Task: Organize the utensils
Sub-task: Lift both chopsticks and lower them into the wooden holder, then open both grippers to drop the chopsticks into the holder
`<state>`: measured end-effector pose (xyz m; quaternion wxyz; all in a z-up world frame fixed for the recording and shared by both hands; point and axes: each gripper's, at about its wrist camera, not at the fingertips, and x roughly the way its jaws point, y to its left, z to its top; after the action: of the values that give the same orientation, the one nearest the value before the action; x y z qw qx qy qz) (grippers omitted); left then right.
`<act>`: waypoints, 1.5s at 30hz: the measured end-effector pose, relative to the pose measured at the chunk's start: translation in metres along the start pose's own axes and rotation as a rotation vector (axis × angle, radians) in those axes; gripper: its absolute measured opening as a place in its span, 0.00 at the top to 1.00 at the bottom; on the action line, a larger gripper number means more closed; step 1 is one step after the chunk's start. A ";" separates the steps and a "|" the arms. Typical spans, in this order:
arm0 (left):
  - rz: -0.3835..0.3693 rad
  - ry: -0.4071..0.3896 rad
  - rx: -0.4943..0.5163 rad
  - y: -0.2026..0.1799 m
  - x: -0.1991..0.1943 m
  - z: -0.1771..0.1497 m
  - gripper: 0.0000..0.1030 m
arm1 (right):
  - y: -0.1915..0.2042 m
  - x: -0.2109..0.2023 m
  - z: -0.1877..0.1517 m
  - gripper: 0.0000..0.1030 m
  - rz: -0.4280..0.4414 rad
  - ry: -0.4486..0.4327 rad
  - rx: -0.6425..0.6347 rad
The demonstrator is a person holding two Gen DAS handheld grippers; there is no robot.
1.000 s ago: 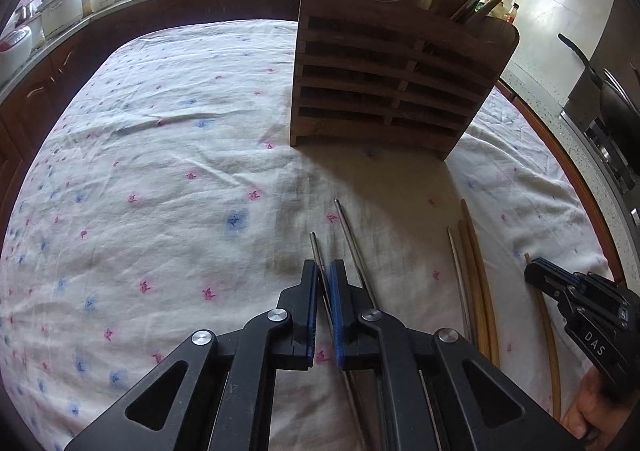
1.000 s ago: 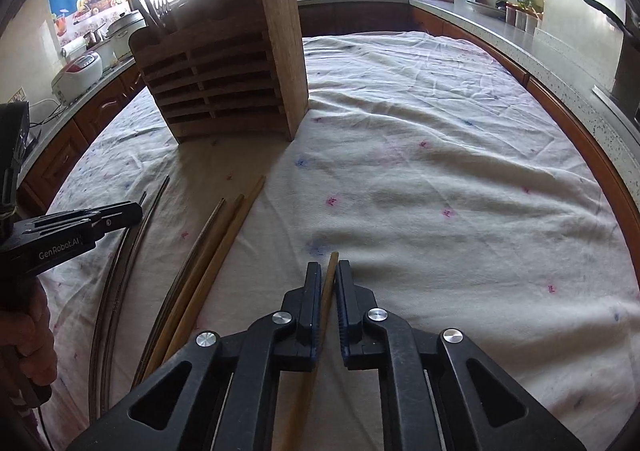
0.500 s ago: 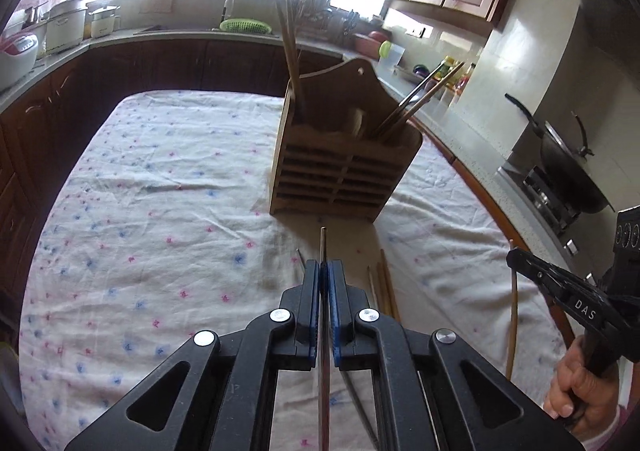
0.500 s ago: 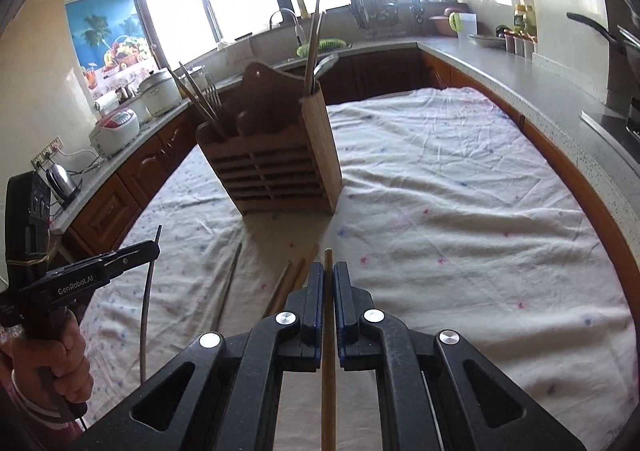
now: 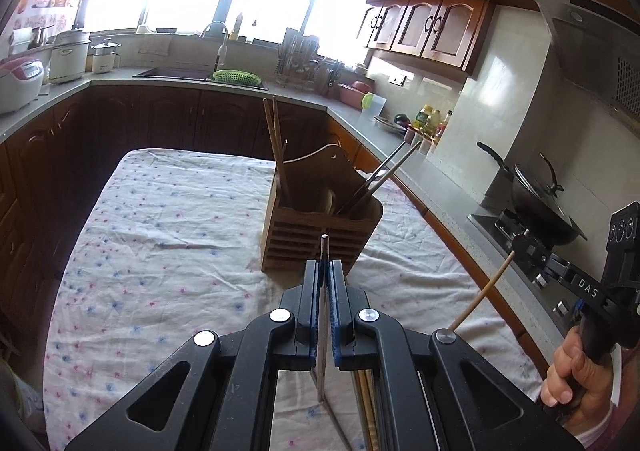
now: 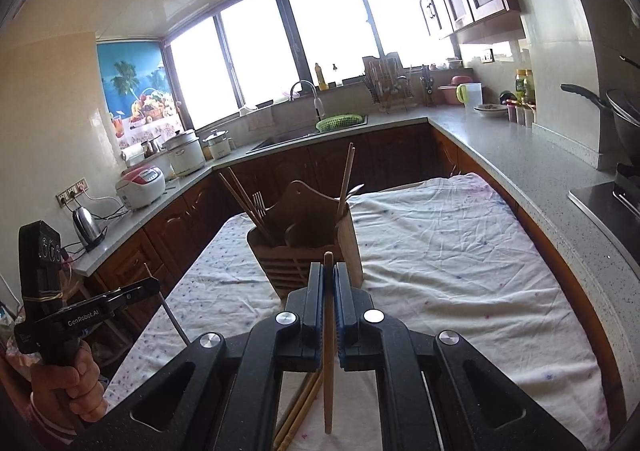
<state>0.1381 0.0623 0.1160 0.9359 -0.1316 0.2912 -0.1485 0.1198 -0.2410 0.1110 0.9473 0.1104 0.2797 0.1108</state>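
Observation:
My left gripper (image 5: 323,271) is shut on a thin metal chopstick (image 5: 322,315), held upright well above the table. My right gripper (image 6: 328,271) is shut on a wooden chopstick (image 6: 328,347), also lifted off the cloth. The slatted wooden utensil holder (image 5: 320,229) stands ahead of both on the table, with wooden and metal chopsticks leaning out of it; it appears as holder (image 6: 308,247) in the right wrist view. More wooden chopsticks (image 6: 298,411) lie on the cloth below. The right gripper (image 5: 524,245) shows at the right edge of the left wrist view, the left gripper (image 6: 154,285) at the left of the right wrist view.
A floral white cloth (image 5: 160,243) covers the table. Counters surround it: rice cookers (image 6: 140,185) and a kettle (image 6: 86,225) on the left, a sink with a green basket (image 6: 338,123) at the back, a wok on the stove (image 5: 536,199) at the right.
Both grippers rose from the cloth with their chopsticks and tilted up, so the holder now sits lower and farther away in both views. The chopsticks hang clear of the table.

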 end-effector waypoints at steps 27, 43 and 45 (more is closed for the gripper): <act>0.006 -0.137 0.041 0.003 0.009 0.057 0.97 | 0.001 0.013 0.056 0.95 0.028 -0.116 0.013; 0.051 -0.308 0.068 0.006 0.064 0.115 0.97 | 0.004 0.060 0.139 0.95 0.004 -0.278 0.026; 0.064 -0.307 0.047 0.011 0.080 0.111 0.97 | 0.001 0.069 0.138 0.95 -0.002 -0.282 0.028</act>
<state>0.2677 0.0617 0.1603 0.9764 -0.1215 0.1453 -0.1033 0.2526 -0.2415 0.1890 0.9757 0.1376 0.1455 0.0892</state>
